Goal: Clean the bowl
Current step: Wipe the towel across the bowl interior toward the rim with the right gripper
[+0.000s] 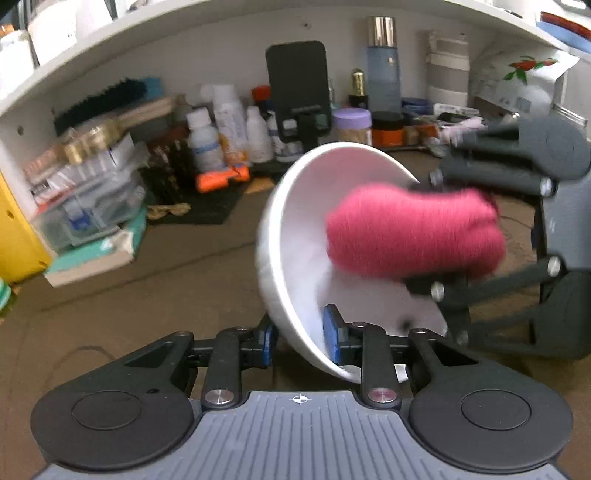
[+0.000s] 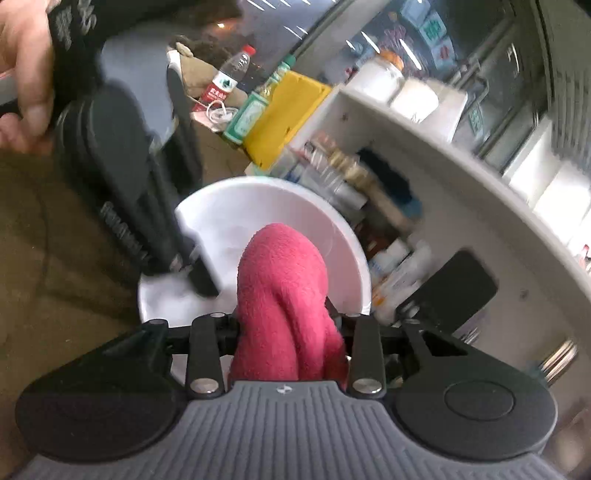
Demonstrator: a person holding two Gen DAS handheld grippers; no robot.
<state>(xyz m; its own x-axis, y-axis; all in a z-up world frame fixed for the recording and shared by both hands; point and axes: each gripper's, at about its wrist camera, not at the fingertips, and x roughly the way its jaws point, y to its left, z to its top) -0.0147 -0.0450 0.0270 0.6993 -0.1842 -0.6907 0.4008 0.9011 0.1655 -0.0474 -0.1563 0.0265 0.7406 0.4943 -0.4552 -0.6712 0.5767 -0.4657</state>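
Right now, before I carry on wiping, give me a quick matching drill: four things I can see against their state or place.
Things:
1. bowl
2. cloth
3. left claw
4. phone

States:
A. pinched in the right claw, inside the bowl
B. propped on a stand under the shelf
C. white, tilted on its side
D. clamped on the bowl's rim

Pairs: 1-C, 2-A, 3-D, 4-B

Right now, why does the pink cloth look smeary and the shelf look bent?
Left wrist view: the pink cloth and white bowl are motion-blurred; the fisheye lens bends the shelf. Right wrist view: the cloth looks sharper, but the background shelves streak.
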